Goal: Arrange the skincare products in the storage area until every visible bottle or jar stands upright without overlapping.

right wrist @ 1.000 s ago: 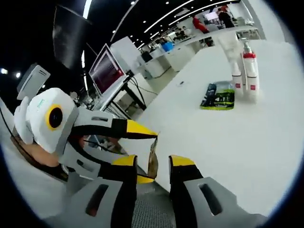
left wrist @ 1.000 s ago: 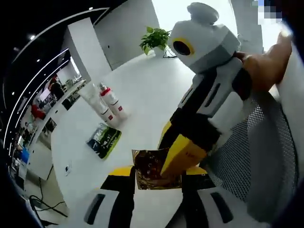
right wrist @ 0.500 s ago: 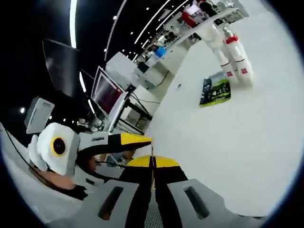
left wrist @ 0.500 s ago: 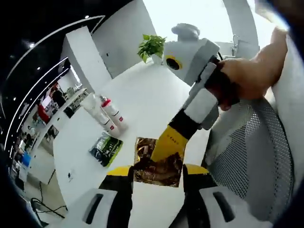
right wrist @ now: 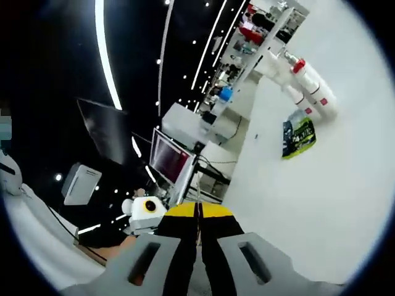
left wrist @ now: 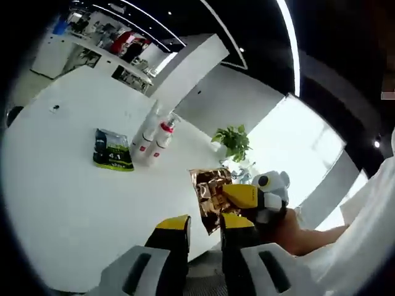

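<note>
My right gripper (right wrist: 199, 213) has its yellow-tipped jaws clenched tight on the thin edge of a crinkled gold foil sachet (left wrist: 212, 192), which from the right gripper view is no more than a fine line between the tips. In the left gripper view that same sachet hangs in the air above the near edge of the round white table (left wrist: 74, 203), with the right gripper (left wrist: 237, 196) reaching in from the right and pinching its lower right side, a hand (left wrist: 296, 231) wrapped behind it. My left gripper (left wrist: 203, 223) sits just below the sachet with a gap between its jaws; the sachet's bottom corner dips toward that gap, but I cannot tell whether either tip touches it. Farther out on the table, two white bottles with red caps (left wrist: 159, 139) stand upright, just beside each other, and a dark green flat pouch with white lettering (left wrist: 113, 150) lies flat right next to them. From the right gripper view the bottles (right wrist: 308, 89) and the pouch (right wrist: 299, 136) sit well away across the white tabletop (right wrist: 308, 203). A green potted plant (left wrist: 233, 141) stands at the table's far edge.
</note>
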The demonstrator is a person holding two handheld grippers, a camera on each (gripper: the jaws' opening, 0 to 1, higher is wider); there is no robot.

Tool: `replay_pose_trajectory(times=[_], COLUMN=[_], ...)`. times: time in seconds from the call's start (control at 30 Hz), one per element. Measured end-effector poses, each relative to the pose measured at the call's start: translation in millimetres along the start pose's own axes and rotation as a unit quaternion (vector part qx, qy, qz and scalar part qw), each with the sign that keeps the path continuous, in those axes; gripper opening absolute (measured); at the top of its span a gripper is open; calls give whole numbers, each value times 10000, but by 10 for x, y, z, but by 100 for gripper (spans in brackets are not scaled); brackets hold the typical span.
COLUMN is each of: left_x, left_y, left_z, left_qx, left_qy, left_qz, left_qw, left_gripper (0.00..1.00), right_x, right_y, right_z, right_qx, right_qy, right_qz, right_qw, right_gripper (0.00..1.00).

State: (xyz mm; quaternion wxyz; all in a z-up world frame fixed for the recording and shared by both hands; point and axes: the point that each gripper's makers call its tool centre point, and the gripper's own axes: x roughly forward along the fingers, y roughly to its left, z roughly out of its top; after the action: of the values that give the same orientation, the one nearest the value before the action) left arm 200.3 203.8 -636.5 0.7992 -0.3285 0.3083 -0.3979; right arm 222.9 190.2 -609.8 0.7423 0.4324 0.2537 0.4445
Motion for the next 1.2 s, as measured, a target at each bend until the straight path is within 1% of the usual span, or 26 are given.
replay_pose_trajectory(times=[0.03, 0.07, 0.1, 0.13, 0.17, 0.23, 0.33, 0.47, 0.53, 0.6, 0.7, 0.73, 0.77, 0.8, 0.83, 0.87, 0.9, 0.93, 0.97, 1.0, 1.2], left_x=[14, 29, 34, 37, 36, 21, 6, -2, -11, -27, -60, -65, -64, -63, -62, -61, -63, -67, -76, -74, -68], left_y=[-24, -49, -48, -33, -44, -67, -91, -90, -82, -46, -4, -2, 3, -1, -6, -4, 26, 35, 24, 26, 34], left_z=[-2, -7, -2, 13, 13, 47, 56, 67, 69, 83, 140, 144, 145, 138, 135, 134, 143, 171, 184, 201, 205], left_qx=[-65, -132, -179, -272, -379, -652, -719, -783, -887, -942, -1175, -1216, -1231, -1251, -1289, -1321, -1320, -1343, -1368, -1412, -1371], left_qy=[-8, 9, -5, -44, -28, -87, -71, -3, 27, 4, -128, -124, -112, -91, -70, -59, -97, -191, -217, -267, -263], left_qz=[-48, -143, -147, -112, -174, -315, -416, -431, -422, -378, -385, -395, -401, -410, -422, -417, -349, -356, -418, -415, -413], left_qw=[10000, 9998, 9997, 9996, 9991, 9973, 9965, 9960, 9952, 9948, 9922, 9917, 9915, 9913, 9907, 9903, 9906, 9901, 9895, 9888, 9893], left_gripper=[17, 14, 12, 11, 9, 6, 2, 1, 1, 1, 1, 1, 1, 1, 1, 2, 2, 3, 3, 3, 3], right_x=[2, 5, 6, 4, 6, 9, 18, 26, 29, 26, 13, 9, 11, 11, 8, 12, 13, 15, 16, 16, 23], right_y=[-2, -3, -8, -22, -18, -23, -32, -38, -65, -88, -113, -114, -77, -83, -94, -75, -65, -63, -66, -53, -52], right_z=[-2, -7, -3, 12, 8, 22, 25, 18, 15, 15, 37, 45, 41, 43, 35, 32, 29, 29, 29, 27, 32], right_qx=[19, 82, 57, -27, 0, 4, -91, -149, -204, -230, -235, -212, -177, -203, -405, -405, -366, -312, -322, -318, -307], right_qy=[3, 18, 2, -41, -25, -60, -71, -49, -34, -29, -75, -90, -74, -76, -45, -47, -39, -41, -40, -39, -45], right_qz=[27, 70, 54, 2, 13, 12, -19, -19, -75, -125, -172, -174, -72, -96, -159, -141, -102, -73, -76, -50, -30], right_qw=[10000, 9999, 10000, 10000, 10000, 10000, 9999, 9999, 9998, 9997, 9995, 9996, 9998, 9997, 9990, 9991, 9993, 9995, 9994, 9995, 9995], right_gripper=[0, 0, 0, 0, 0, 0, 0, 1, 3, 3, 3, 2, 1, 0, 0, 0, 0, 0, 0, 0, 0])
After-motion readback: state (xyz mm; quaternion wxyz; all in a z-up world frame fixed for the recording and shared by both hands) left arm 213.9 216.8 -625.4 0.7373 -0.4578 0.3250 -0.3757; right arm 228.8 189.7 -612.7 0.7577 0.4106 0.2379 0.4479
